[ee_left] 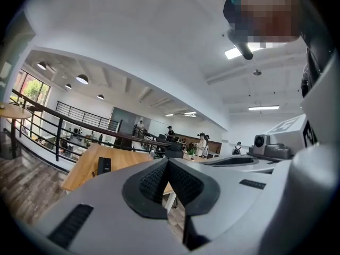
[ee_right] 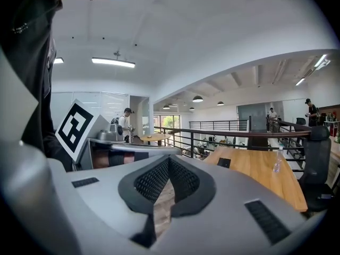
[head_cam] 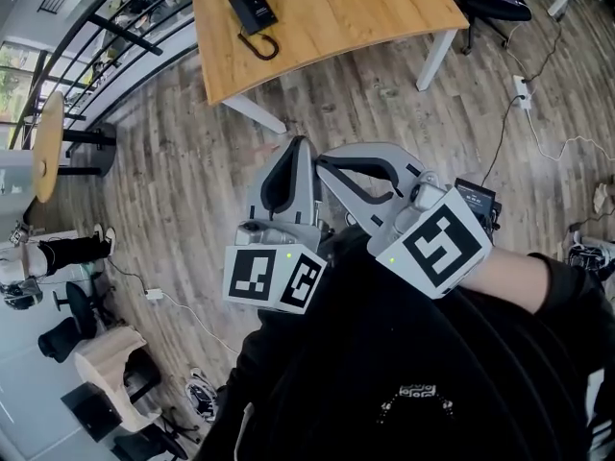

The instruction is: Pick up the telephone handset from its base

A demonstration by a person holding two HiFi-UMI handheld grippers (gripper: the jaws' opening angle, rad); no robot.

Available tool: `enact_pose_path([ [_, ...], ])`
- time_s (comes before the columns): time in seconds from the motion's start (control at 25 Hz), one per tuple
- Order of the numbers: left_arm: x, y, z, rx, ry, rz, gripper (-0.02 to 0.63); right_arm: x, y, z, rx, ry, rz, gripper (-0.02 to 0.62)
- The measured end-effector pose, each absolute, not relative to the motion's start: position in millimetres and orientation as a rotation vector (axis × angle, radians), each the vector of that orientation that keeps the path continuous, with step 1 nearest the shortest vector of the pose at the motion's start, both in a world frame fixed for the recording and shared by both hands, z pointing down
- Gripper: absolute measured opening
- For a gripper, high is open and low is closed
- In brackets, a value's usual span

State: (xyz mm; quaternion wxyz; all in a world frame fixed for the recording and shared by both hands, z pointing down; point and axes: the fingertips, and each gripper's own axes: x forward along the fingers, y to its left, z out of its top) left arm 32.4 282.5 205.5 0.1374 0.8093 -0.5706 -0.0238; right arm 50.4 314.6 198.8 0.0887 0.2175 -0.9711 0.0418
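Plainly this is the approach step. The wooden surface (head_cam: pixel 336 17) lies well ahead of both tools, with open plank floor (head_cam: pixel 192 161) between them (a white leg (head_cam: pixel 255 113) stands under its near edge). The telephone (head_cam: pixel 253 10) sits near that edge, ahead and slightly left, its handset apparently on the base and the coiled cord (head_cam: pixel 261 46) beside it. The left tool (ee_left: pixel 168 161) and right tool (ee_right: pixel 169 159) both have their jaws together and hold nothing. The next move is probably to close the gap, then open one tool.

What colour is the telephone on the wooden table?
The telephone is black; the head view shows it best.
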Motion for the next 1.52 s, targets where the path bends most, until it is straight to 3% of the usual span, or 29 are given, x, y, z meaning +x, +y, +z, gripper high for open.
enact_pose_path([
  [1.12, -145.7, 315.6, 241.9, 1.917, -2.049, -0.142, 0.003, -123.8, 304.8, 213.4, 0.101, -2.942, 0.145, 0.017],
  [1.52, -184.1, 237.2, 256.2, 1.847, -2.054, -0.101, 0.003, -174.5, 242.4, 220.3, -0.031, -2.947, 0.174, 0.017],
])
